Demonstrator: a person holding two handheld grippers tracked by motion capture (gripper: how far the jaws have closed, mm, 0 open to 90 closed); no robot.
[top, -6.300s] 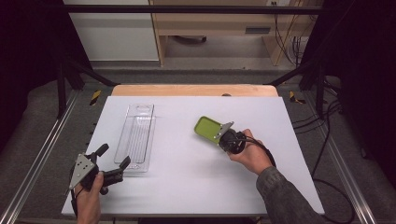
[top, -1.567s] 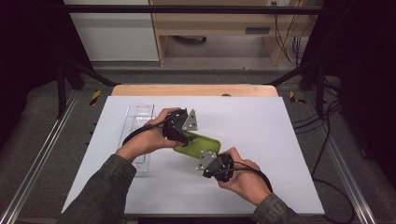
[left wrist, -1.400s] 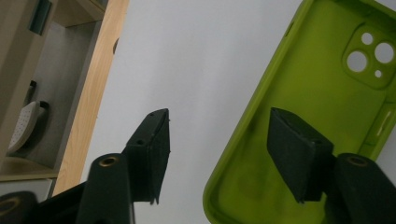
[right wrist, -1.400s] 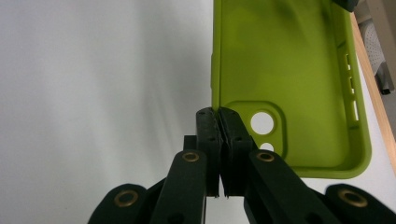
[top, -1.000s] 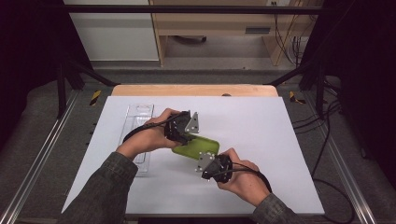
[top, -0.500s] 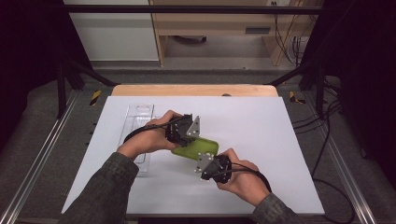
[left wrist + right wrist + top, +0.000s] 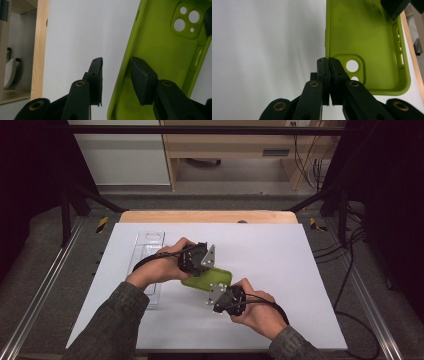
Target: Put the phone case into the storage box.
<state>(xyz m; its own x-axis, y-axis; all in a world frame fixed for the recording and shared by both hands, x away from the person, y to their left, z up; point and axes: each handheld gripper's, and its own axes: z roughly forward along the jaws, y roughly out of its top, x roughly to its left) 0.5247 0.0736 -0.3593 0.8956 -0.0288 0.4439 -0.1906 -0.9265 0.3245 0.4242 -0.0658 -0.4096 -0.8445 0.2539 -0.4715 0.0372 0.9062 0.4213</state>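
Handover time: your right claw (image 7: pixel 329 61) is pinching the camera-end edge of the green phone case (image 7: pixel 207 278), held over the white surface (image 7: pixel 280 255) between your hands. Your left claw (image 7: pixel 117 67) straddles the case's side wall, jaws just been closing, not yet pressing. Next, I reckon, close it firmly before the right releases.

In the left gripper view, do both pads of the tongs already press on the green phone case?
No, the green phone case wall stands between the pads, with a gap beside the outer one.
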